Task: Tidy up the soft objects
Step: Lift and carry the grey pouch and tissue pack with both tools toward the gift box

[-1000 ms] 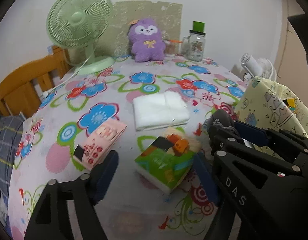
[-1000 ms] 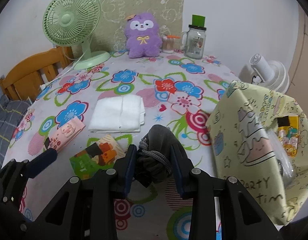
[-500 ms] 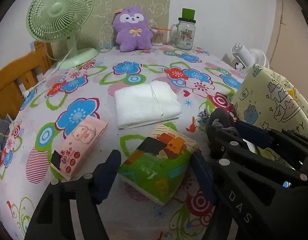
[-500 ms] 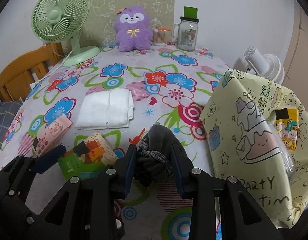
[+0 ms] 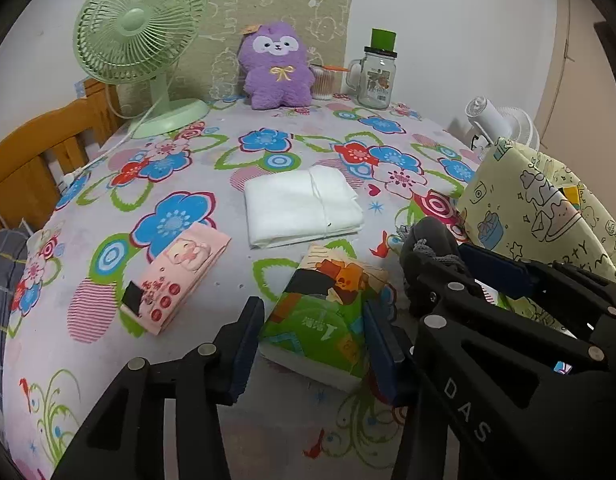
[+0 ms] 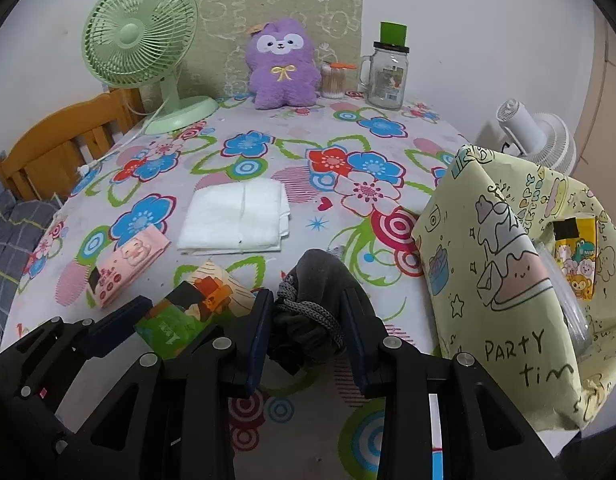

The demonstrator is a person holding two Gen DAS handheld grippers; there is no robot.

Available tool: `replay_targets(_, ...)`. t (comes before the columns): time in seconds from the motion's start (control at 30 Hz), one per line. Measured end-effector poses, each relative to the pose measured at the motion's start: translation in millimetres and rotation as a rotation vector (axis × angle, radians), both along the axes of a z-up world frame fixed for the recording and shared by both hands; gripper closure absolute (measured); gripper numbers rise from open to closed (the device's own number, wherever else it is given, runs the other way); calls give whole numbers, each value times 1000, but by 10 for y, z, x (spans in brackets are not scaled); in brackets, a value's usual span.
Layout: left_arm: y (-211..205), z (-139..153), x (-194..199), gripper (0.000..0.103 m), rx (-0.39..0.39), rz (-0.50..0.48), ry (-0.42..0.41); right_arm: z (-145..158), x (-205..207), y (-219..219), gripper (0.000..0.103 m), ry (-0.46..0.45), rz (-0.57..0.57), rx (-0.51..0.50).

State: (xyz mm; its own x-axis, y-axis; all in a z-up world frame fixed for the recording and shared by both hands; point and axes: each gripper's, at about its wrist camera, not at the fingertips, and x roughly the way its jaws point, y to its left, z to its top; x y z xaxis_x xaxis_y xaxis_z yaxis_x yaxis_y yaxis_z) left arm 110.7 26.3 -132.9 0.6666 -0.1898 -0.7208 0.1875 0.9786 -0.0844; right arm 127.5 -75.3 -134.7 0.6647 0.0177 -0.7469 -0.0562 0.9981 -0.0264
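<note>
A round table (image 5: 107, 360) under a flower-print cloth fills both views, set against a pale wall, with a wooden chair (image 5: 31, 160) at its left edge. Along the back stand a green desk fan (image 5: 141, 40), a purple plush toy (image 5: 277, 68), a cotton-swab holder (image 5: 323, 82) and a glass mug jar with a green lid (image 5: 378, 76). A white fan (image 6: 536, 136) sits off the table on the right.

Your left gripper (image 5: 314, 338) straddles the green tissue pack (image 5: 328, 312) lying flat on the cloth, and its jaws are closing: the right pad touches the pack's edge, while a sliver of gap shows at the left pad. Your right gripper (image 6: 308, 316) is clamped on a dark grey drawstring pouch (image 6: 320, 280), its cord bunched between the pads.

A folded white cloth (image 5: 301, 208) lies mid-table, just beyond the green pack. A pink tissue pack (image 5: 173, 276) lies to the left of it, apart from both. A yellow cartoon-print bag (image 6: 504, 280) marked "PARTY" slumps at the right edge of the table, a snack packet (image 6: 576, 256) showing at its opening.
</note>
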Motion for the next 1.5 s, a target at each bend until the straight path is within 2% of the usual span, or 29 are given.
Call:
replay_targets(0.9,-38,563,-389,54,-1,56,-116,589,-377,-53,65,-115,46,33)
replay_targets(1.5,-415,1015,-489,54,5,29,-196,1065,-508,-427,65,-193,19,43)
